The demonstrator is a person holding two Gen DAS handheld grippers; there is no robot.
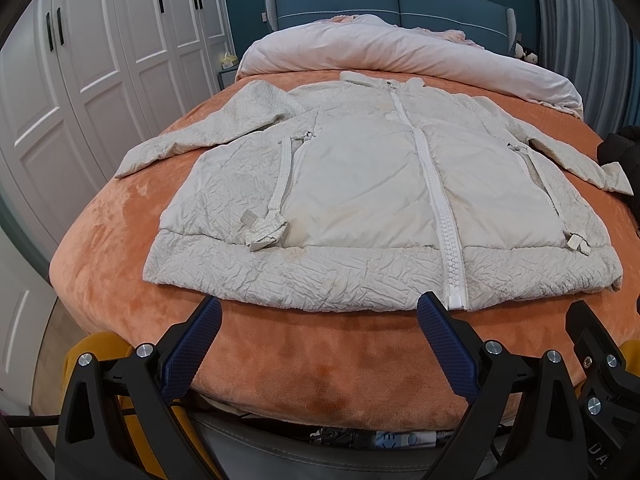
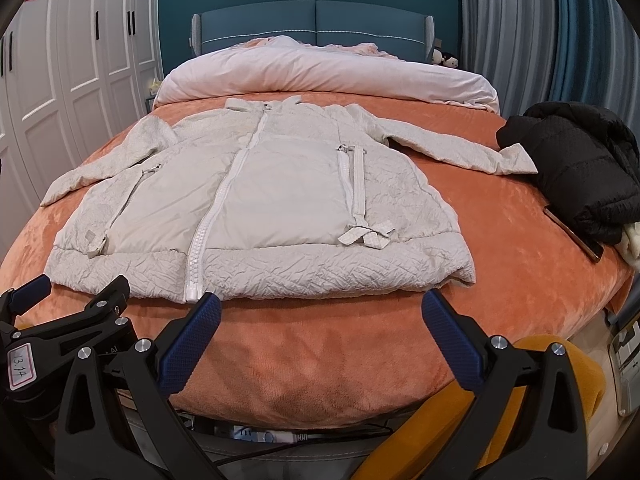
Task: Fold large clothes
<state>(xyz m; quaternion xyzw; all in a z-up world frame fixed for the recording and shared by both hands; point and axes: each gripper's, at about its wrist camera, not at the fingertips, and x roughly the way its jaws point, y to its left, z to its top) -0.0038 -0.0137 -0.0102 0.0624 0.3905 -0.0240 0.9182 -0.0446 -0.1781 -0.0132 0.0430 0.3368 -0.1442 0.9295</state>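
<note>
A cream jacket (image 1: 360, 184) lay flat and face up on the orange blanket (image 1: 120, 264) that covered the bed, zipped closed along its white centre zipper (image 1: 436, 208). It occupied the centre of the left wrist frame, with the collar toward the top and the hem toward the bottom. Both sleeves were spread outward: one reached the left of the frame, the other the right edge.

The left gripper (image 1: 320, 312) sat at the bottom centre of its own view, jaws spread wide, holding nothing. Its blue fingertips (image 1: 210, 312) stood just short of the jacket hem; contact with the fabric could not be confirmed. The right gripper (image 2: 320, 308) held the same attitude at the bottom centre of the right wrist view, released and empty, fingertips just below the hem. In that view the left gripper appeared at the lower left, beside the hem's left corner.

A black garment (image 2: 580, 168) lay bundled at the right of the right wrist frame, with the jacket's right cuff ending against its near edge. A rolled pale pink duvet (image 2: 320, 76) crossed the upper centre, beyond the collar, in front of a blue headboard (image 2: 312, 24). White wardrobe doors (image 2: 80, 60) filled the upper left.
</note>
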